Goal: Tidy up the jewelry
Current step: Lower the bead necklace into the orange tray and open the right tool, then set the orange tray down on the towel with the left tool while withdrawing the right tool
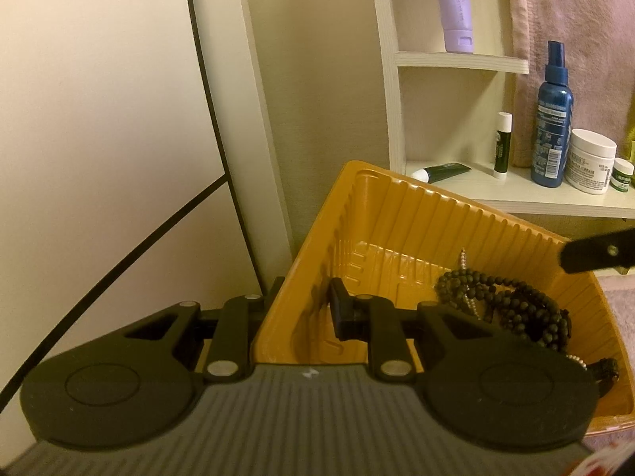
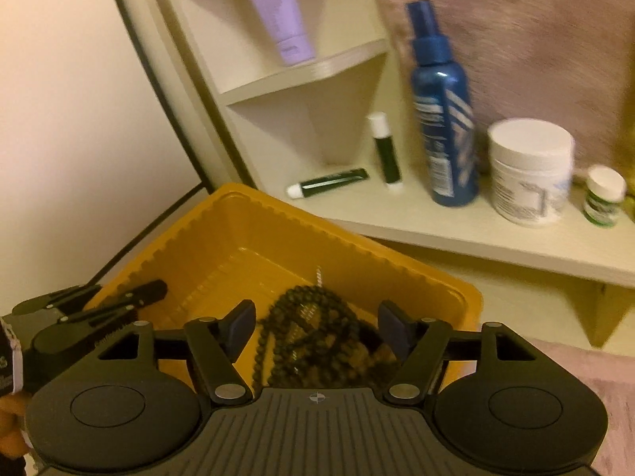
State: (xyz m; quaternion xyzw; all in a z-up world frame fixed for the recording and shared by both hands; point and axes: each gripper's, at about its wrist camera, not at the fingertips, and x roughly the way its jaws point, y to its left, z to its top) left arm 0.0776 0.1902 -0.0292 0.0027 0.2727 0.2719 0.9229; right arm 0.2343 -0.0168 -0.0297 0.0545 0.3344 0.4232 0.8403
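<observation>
My left claw (image 1: 303,297) pinches the near wall of one yellow tray (image 1: 436,214); my right claw (image 2: 317,325) hangs wide open and empty over it. One tangle of black bead strands (image 2: 313,333) lies inside the tray. The shelf (image 2: 456,230) carries one blue spray bottle (image 2: 444,119) and two white jars; their labels are too blurred to read.

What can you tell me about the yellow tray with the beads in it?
The yellow tray looks like thin molded plastic, rectangular, with ribbed walls and rounded corners. It sits below the shelf. Black bead strands lie tangled inside. The left gripper straddles its near wall, one finger inside and one outside.
</observation>
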